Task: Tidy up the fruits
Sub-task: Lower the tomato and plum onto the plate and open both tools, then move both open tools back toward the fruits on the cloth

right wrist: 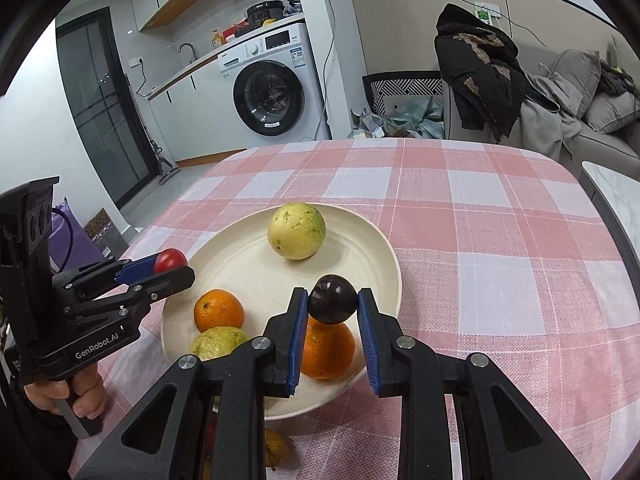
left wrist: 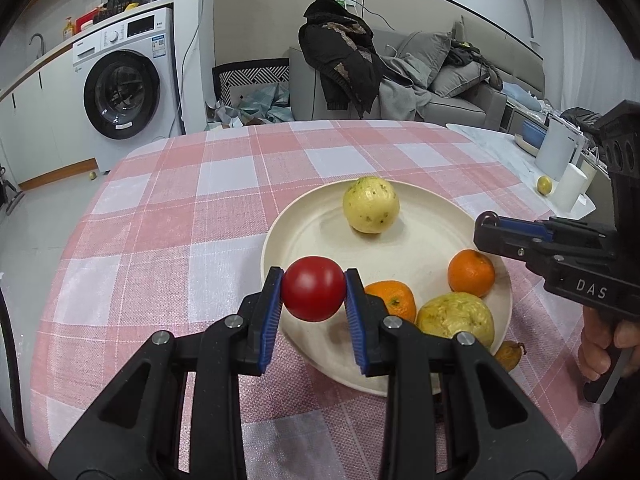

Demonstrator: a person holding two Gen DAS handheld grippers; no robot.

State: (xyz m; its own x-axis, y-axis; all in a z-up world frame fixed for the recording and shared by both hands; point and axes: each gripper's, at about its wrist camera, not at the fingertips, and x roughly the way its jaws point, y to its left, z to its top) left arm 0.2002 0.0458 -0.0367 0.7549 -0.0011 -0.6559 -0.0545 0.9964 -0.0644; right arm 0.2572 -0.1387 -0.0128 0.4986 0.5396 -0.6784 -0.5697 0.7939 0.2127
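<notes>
Both grippers loaded, both over the round cream plate on the pink-and-white checked tablecloth.

Your left gripper has its blue pads closed on a glossy red round tomato, hanging over the plate's near-left rim. Your right gripper is clamped on a small dark purple round fruit, held directly above an orange mandarin at the plate's near-right edge.

Already on the plate: a pale yellow speckled guava at the far side, a second mandarin, another yellowish guava near the front.

Key relation: the open plate floor lies ahead of both grippers, between the far guava and the near fruits. The left one looks nearer to it. The right likely needs to move forward off the mandarin before letting go, or the dark fruit may roll.
</notes>
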